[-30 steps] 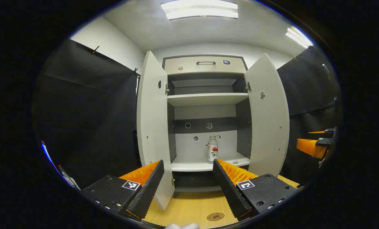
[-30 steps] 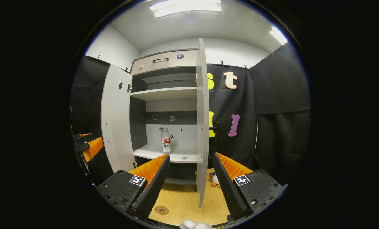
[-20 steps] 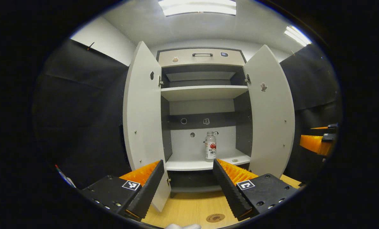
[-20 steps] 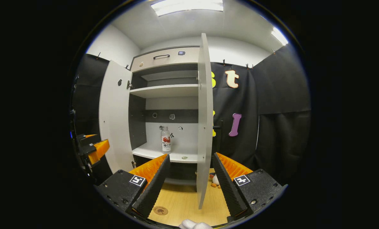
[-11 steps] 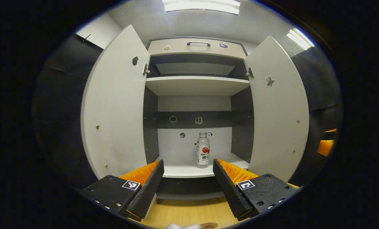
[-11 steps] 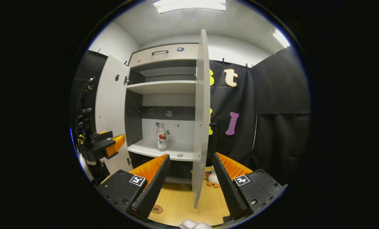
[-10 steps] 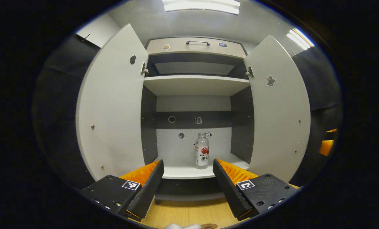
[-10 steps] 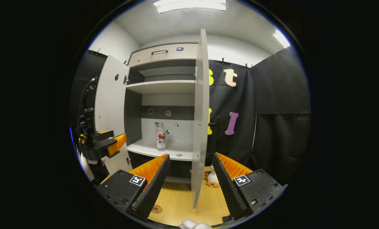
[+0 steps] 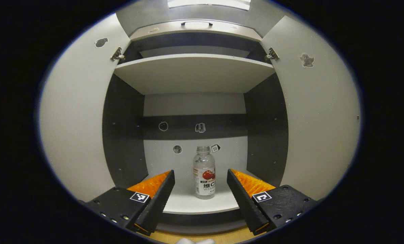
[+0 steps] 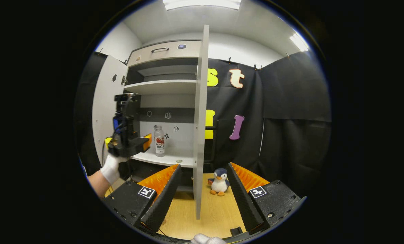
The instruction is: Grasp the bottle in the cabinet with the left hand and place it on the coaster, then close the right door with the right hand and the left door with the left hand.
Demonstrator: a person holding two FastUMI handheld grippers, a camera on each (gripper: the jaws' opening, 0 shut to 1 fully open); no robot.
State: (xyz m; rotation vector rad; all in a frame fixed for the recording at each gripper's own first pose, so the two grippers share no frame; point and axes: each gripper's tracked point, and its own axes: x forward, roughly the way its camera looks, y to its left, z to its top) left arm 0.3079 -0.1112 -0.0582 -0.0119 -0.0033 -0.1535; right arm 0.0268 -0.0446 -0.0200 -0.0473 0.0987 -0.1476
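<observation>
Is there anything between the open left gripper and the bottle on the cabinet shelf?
No. In the left gripper view, only bare shelf lies between the left gripper and the upright bottle, which stands ahead, framed between its fingers.

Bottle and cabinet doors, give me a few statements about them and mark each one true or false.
1. The bottle stands upright on the lower shelf. True.
2. The left tool is shut on the bottle. False: its fingers are spread, with the bottle ahead between them, not gripped.
3. Both cabinet doors are open. True: the left door and right door swing outward.
4. The right tool grips the right door's edge. False: it is open, touching nothing.
5. A toy penguin sits inside the cabinet. False: it sits on the wooden surface outside.
</observation>
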